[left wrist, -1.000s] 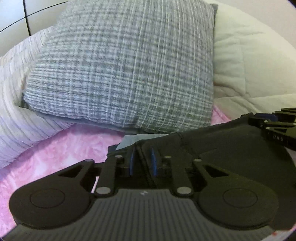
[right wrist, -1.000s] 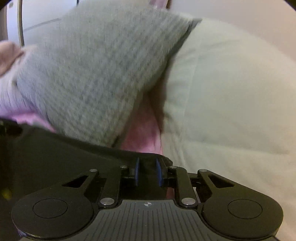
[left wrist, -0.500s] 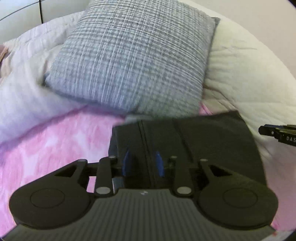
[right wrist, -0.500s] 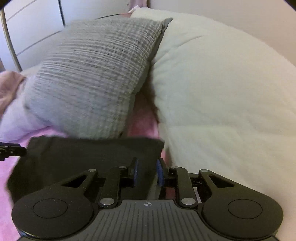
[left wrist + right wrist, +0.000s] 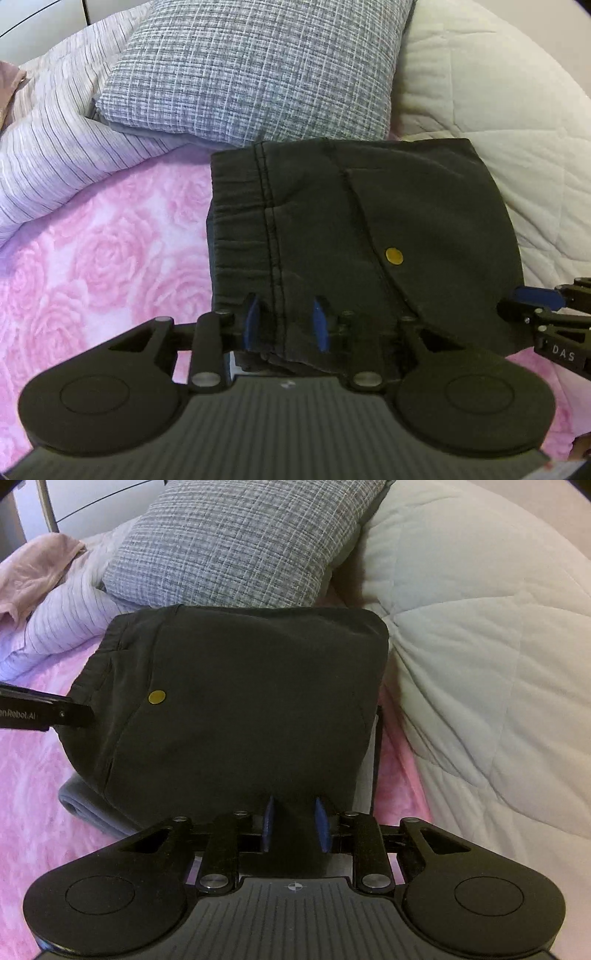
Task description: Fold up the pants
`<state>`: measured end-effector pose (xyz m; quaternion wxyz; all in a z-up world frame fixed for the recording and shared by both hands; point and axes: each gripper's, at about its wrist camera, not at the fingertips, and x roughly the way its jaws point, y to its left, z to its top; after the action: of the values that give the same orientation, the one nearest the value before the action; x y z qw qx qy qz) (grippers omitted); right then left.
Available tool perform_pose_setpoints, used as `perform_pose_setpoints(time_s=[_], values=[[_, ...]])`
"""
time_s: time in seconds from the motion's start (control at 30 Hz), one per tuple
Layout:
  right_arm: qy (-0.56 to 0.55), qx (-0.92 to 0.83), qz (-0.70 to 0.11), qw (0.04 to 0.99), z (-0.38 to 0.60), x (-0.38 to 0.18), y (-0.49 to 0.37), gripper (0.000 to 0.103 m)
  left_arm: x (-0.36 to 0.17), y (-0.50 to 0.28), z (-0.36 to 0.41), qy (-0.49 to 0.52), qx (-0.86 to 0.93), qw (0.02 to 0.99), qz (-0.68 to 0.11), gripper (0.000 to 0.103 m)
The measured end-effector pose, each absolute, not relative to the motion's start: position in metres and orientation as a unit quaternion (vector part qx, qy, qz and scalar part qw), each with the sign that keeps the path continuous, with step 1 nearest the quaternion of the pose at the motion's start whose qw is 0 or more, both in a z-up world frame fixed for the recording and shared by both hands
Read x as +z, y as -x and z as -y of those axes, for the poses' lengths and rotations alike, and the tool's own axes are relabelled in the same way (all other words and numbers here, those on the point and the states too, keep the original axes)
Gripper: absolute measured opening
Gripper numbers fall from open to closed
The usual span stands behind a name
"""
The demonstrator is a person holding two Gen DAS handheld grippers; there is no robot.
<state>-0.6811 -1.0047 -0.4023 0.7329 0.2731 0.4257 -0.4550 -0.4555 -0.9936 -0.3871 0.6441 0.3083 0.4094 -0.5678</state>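
Note:
Black pants lie folded into a squarish stack on the pink rose-print sheet, a small yellow dot on top. My left gripper sits at the near left edge, its blue pads spread either side of the stitched waistband seam, open. In the right wrist view the pants taper into my right gripper, which is shut on their near edge. The right gripper also shows at the stack's right side, and a left finger at its left side.
A grey woven pillow lies just behind the pants. Striped bedding is bunched at the left and a cream quilt at the right. A grey rolled edge sticks out beneath the stack. A pink cloth lies far left.
The pants went from held up near the pillow to lying flat on the sheet. Both grippers drew back from the pillow. The left pads spread wider apart.

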Motion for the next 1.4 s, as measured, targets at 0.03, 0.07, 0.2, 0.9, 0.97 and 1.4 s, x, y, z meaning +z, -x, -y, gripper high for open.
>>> perform_pose_setpoints(time_s=[0.03,0.07,0.2,0.9,0.97,1.4], values=[[-0.282,-0.456,-0.422,0.731,1.004,-0.398,0.683,0.022,-0.382,0.456,0.993,-0.310,-0.565,0.645,-0.411,0.029],[-0.288,-0.459,-0.416,0.730,1.004,-0.392,0.684,0.022,-0.377,0.458,0.990,-0.311,-0.563,0.646,-0.412,0.032],[-0.306,-0.463,-0.394,0.733,0.988,-0.362,0.691,0.027,-0.349,0.460,0.969,-0.311,-0.557,0.650,-0.412,0.045],[-0.316,-0.477,-0.326,0.753,0.805,-0.204,0.695,0.058,-0.188,0.494,0.777,-0.284,-0.601,0.656,-0.359,0.076],[-0.311,-0.483,-0.318,0.754,0.789,-0.194,0.695,0.058,-0.173,0.496,0.759,-0.277,-0.611,0.658,-0.343,0.081],[-0.317,-0.517,-0.283,0.743,0.705,-0.160,0.692,0.059,-0.119,0.499,0.672,-0.244,-0.634,0.681,-0.274,0.102]])
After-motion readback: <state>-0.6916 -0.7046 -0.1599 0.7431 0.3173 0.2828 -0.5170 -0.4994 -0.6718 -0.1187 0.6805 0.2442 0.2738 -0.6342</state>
